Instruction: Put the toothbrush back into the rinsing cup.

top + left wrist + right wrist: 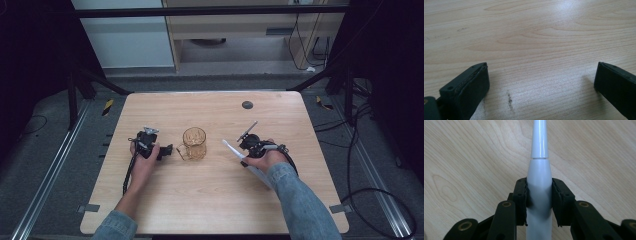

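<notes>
Two handheld grippers beside an amber glass mug at frame centre.
Left gripper spread wide over bare table; right gripper clamps a white electric toothbrush.

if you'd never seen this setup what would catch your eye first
Probably the amber glass mug standing upright mid-table, the one warm-coloured thing on the pale wooden table. Next, the slim white toothbrush-like handle clamped between the jaws of the right gripper, lying low over the wood right of the mug. The left gripper sits open beside the mug's handle, holding nothing.
</notes>
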A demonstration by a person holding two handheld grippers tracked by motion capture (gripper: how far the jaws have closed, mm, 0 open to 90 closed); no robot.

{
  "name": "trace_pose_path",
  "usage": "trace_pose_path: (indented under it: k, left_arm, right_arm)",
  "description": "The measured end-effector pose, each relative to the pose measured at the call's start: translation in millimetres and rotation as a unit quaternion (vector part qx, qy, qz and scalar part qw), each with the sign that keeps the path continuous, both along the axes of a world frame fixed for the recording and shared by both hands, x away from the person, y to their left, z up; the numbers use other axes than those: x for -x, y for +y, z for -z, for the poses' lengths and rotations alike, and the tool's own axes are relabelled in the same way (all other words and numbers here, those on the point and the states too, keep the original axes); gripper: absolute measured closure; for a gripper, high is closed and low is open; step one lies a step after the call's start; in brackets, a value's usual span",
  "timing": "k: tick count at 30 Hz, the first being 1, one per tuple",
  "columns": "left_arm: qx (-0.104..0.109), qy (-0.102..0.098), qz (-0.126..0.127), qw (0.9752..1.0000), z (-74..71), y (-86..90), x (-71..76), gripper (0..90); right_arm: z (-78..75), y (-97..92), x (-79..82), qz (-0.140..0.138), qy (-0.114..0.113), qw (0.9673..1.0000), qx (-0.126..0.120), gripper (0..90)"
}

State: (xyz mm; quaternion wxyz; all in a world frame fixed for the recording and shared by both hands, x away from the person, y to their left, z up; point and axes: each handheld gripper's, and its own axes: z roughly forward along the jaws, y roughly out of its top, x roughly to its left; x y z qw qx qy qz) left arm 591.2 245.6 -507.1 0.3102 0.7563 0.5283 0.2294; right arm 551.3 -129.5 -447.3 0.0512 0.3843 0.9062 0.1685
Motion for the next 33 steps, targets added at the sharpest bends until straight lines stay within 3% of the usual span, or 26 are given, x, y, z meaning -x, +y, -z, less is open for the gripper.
trace_pose_path:
  k: [10, 12, 18, 25, 29, 33]
  left_arm:
    - [0.0, 0.0, 0.0, 1.0, 0.0, -0.1, 0.1, 0.0]
    - [0.0, 0.0, 0.0, 1.0, 0.0, 0.0, 0.1, 0.0]
    - [0.0, 0.0, 0.0, 1.0, 0.0, 0.0, 0.0, 0.0]
    - [0.0, 0.0, 0.0, 1.0, 0.0, 0.0, -0.1, 0.0]
    - [0.0, 0.0, 0.0, 1.0, 0.0, 0.0, -0.1, 0.0]
    - [0.0, 0.0, 0.0, 1.0, -0.1, 0.1, -0.2, 0.0]
  right_arm:
    - [-29.5, -9.3, -1.6, 0.015, -0.018, 0.9995, -0.021, 67.0]
    - [-40.1, -14.0, -3.4, 0.021, -0.035, 0.9987, -0.031, 67.0]
    - [-52.0, -20.5, -4.5, 0.035, -0.059, 0.9965, -0.047, 67.1]
    - [-63.4, -29.5, -10.1, 0.065, -0.099, 0.9895, -0.083, 67.0]
    - [-67.0, -28.7, -12.2, 0.072, -0.111, 0.9867, -0.095, 67.1]
    - [-73.6, -25.1, -14.7, 0.077, -0.132, 0.9815, -0.116, 67.0]
